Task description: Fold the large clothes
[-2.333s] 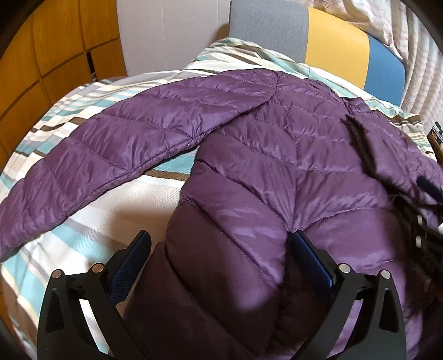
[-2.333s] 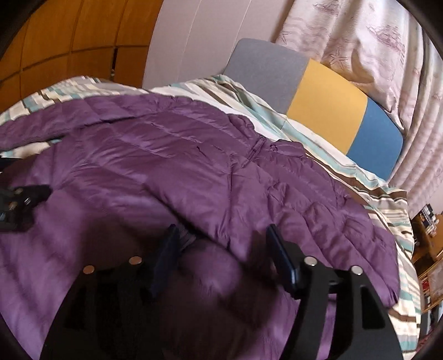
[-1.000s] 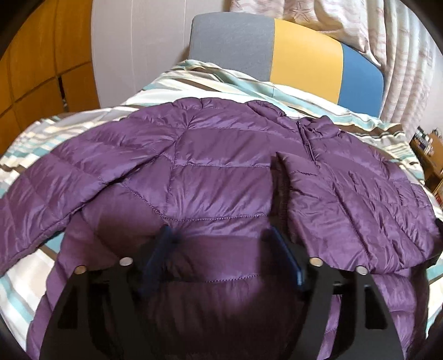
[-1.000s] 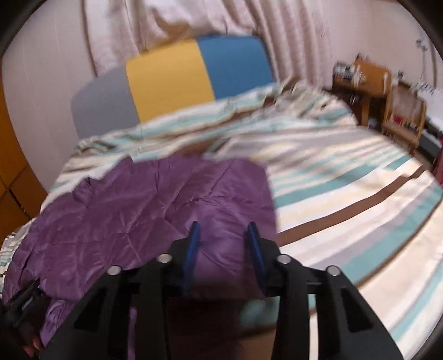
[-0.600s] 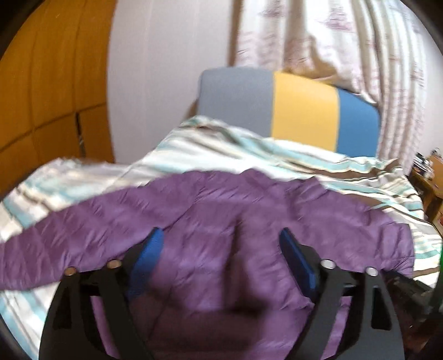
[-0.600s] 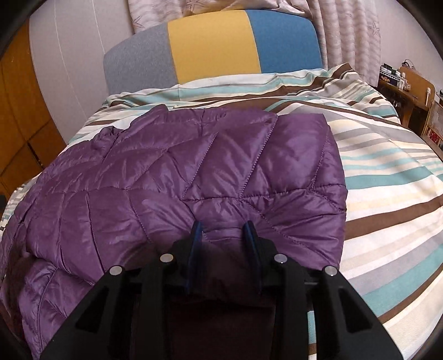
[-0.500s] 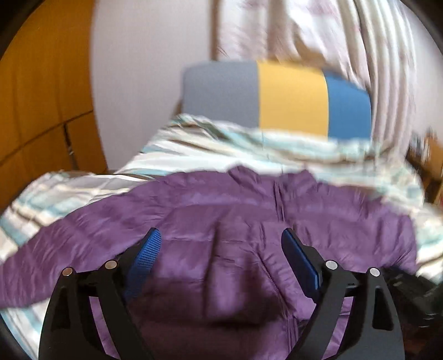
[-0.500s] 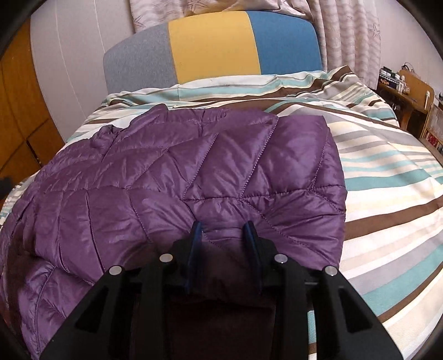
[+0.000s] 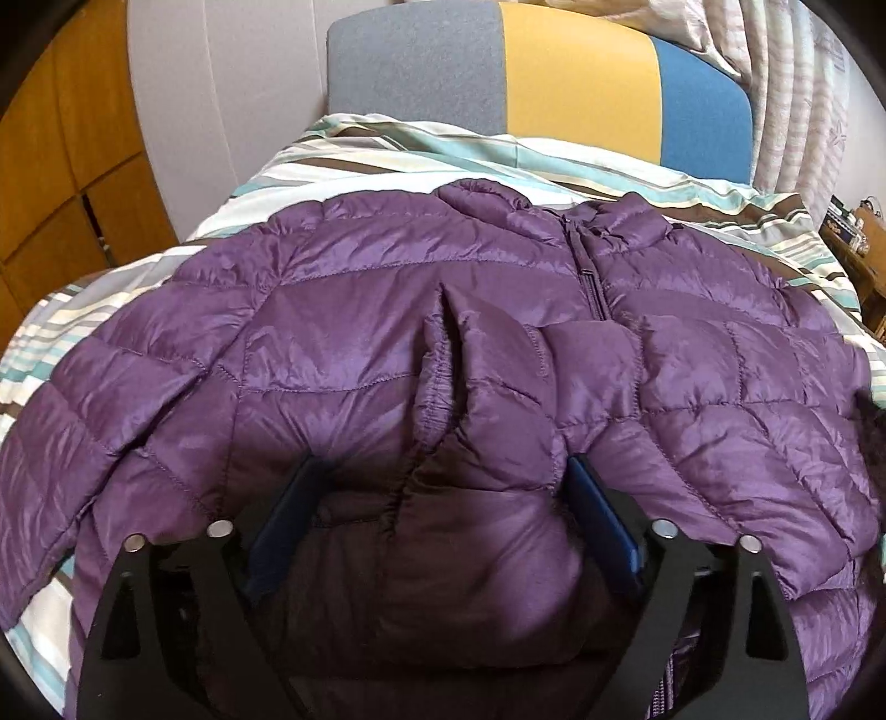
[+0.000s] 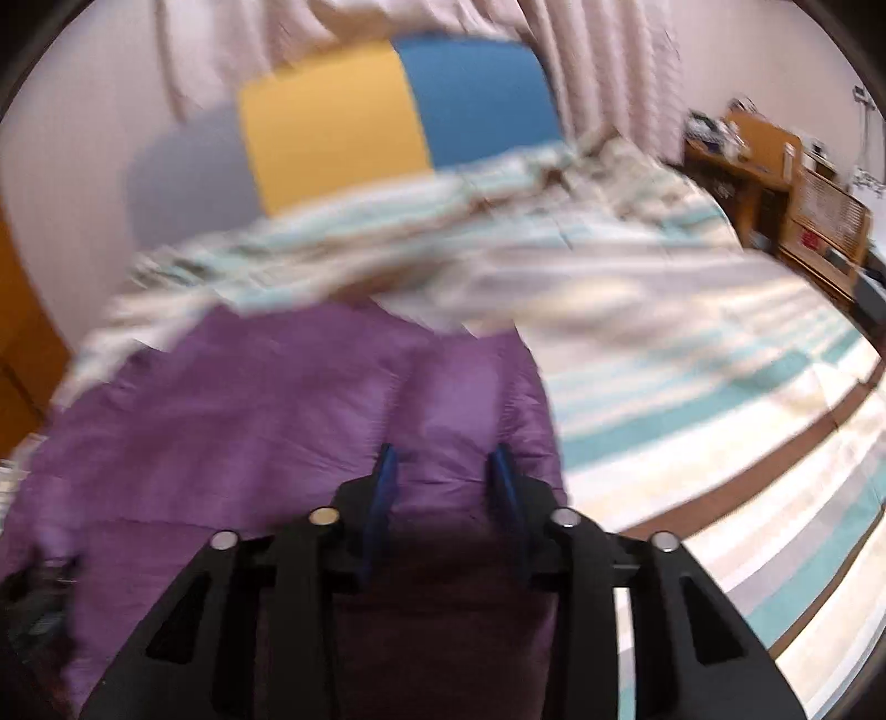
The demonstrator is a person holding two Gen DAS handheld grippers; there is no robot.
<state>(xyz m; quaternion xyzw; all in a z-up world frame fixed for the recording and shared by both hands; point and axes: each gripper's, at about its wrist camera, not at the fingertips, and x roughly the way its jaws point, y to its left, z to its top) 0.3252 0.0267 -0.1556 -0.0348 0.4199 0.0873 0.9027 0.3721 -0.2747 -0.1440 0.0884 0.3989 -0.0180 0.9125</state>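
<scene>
A purple quilted puffer jacket [image 9: 421, 310] lies spread on the striped bed [image 9: 387, 144], collar toward the headboard, one sleeve folded over its front. My left gripper [image 9: 443, 487] is open, its blue pads wide apart around a bunched fold of the jacket. In the blurred right wrist view the same jacket [image 10: 277, 421] fills the lower left. My right gripper [image 10: 443, 471] has its jaws narrowed on a fold of the jacket's right edge.
A grey, yellow and blue headboard [image 9: 554, 77] stands behind the bed with curtains [image 10: 554, 33] above it. Wooden wardrobe panels [image 9: 61, 144] are at the left. Wooden shelves and a desk [image 10: 775, 183] stand at the far right beside the bed.
My left gripper has dropped lower over the jacket, its pads now around a fold. My right gripper has swung fast with the jacket edge, so its view is blurred.
</scene>
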